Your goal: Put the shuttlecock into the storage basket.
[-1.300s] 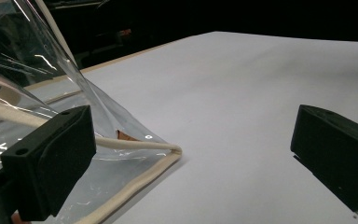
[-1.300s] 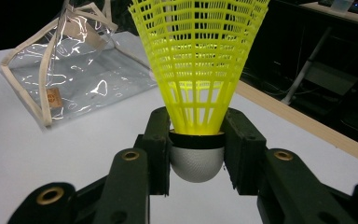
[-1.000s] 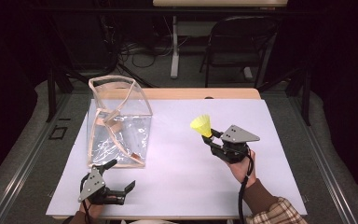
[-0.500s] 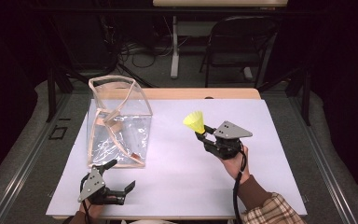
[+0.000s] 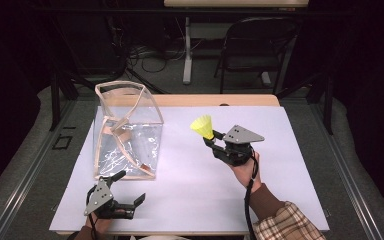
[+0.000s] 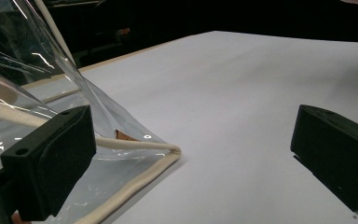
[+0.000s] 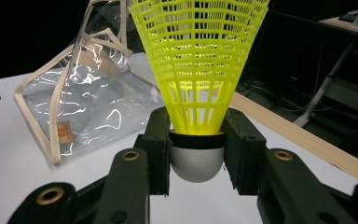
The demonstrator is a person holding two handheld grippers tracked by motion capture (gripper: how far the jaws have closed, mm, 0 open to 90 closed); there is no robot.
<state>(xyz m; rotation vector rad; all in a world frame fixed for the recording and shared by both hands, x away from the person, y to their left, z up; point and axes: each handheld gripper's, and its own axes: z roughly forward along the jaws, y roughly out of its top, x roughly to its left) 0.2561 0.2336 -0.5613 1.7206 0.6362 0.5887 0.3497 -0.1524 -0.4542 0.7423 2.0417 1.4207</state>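
Clear bag [image 5: 127, 135] with cream piping stands open-topped at the desk's [image 5: 280, 190] left rear; its straps droop inside, a small brown tag sits on its wall, nothing else visible in it. Right tongs [image 5: 209, 140] are clamped on the shuttlecock [image 5: 203, 126] at its white cork, yellow skirt pointing toward the bag, held above mid-desk, well clear of the bag. Left tongs [image 5: 125, 187] rest wide at the near left desk edge, gripping nothing, one jaw just beside the bag's bottom corner. Bare white surface lies between shuttlecock and bag. Folding chair [image 5: 257, 47] stands behind the desk.
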